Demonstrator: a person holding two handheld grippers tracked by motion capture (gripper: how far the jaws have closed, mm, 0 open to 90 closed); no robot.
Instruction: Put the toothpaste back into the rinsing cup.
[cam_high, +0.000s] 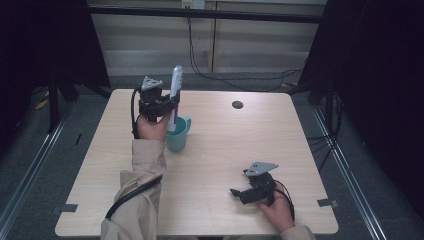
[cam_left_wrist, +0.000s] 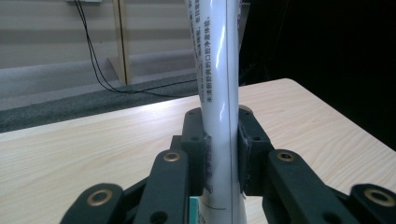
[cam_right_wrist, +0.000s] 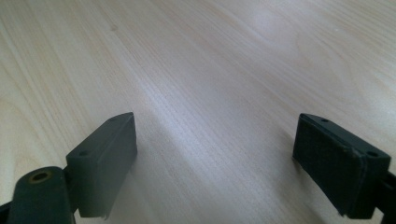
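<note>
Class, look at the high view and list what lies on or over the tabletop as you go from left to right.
Left gripper holding the upright white tube → teal mug → dark round hole in the table → right gripper, open, low over the wood.

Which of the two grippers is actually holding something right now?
The left gripper, raised above the teal cup, clamps a white tube; the right gripper rests open.
</note>
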